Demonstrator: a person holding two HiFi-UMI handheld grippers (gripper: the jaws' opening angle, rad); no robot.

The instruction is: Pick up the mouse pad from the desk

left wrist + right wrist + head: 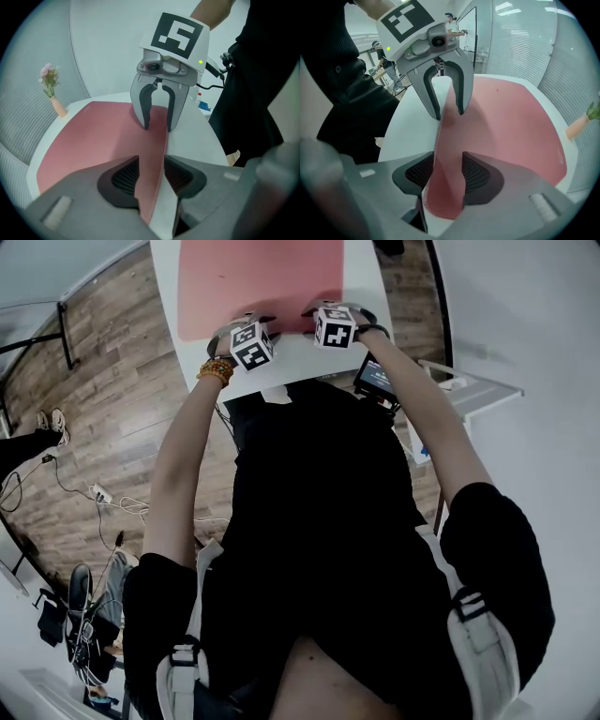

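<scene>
A pink mouse pad (262, 282) lies on the white desk (364, 287), and both grippers stand at its near edge. In the left gripper view the pad (93, 140) has its edge lifted and standing upright between my left gripper's (151, 176) jaws, which are shut on it. The right gripper (157, 125) shows there just beyond, astride the same edge. In the right gripper view a curled fold of the pad (511, 122) fills the gap of my right gripper (448, 173), touching both pads. The left gripper (449, 112) is ahead with the pad raised inside it.
A small vase with flowers (52, 91) stands at the desk's far side, also seen as a vase (580, 124) in the right gripper view. A dark screen (377, 376) and a white side table (478, 390) are at the right. Cables (94, 493) lie on the wooden floor.
</scene>
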